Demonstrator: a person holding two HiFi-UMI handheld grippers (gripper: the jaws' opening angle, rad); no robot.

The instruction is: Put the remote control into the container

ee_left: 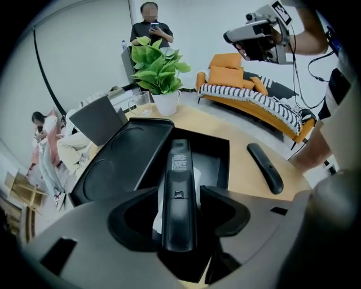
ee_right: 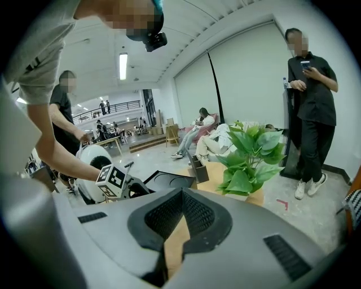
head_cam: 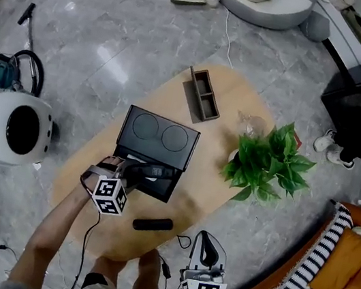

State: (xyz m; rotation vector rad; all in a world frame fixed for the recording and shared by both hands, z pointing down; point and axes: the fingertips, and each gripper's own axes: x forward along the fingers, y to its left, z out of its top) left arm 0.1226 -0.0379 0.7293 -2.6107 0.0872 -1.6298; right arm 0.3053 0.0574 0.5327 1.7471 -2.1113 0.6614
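**Remote control and container, with the table around them.** The remote control (ee_left: pixel 179 192) is shown clamped lengthwise between the jaws of the left hand-held gripper (head_cam: pixel 140 171), label side up. Its far end is pointed down into the open compartment of the black container (ee_left: pixel 215 161), at centre frame in the left gripper view. It is held above the compartment, and contact with the floor cannot be made out. The hinged lid (ee_left: pixel 121 161), marked with two round recesses, is laid open at left of the compartment.

A second remote (head_cam: pixel 152 224) is seen lying loose on the table (head_cam: pixel 206 193), just below the container in the head view. The right hand-held gripper (ee_right: pixel 180 197) is kept at lower right of that view, off the table's edge. Its jaws are closed together on nothing. A potted plant (head_cam: pixel 268 159) is placed at right, well apart from the work.

**Hazards, as judged from this position.** If the jaws are opened while the remote is tilted this steeply, it may be tipped against the compartment wall or left propped on the rim. It would then not be laid flat. If the remote is released from too high, it may bounce out onto the table. The lid may be knocked by the gripper body if the gripper is swung left on withdrawal. The second remote may be overlooked if both are meant to be stowed.
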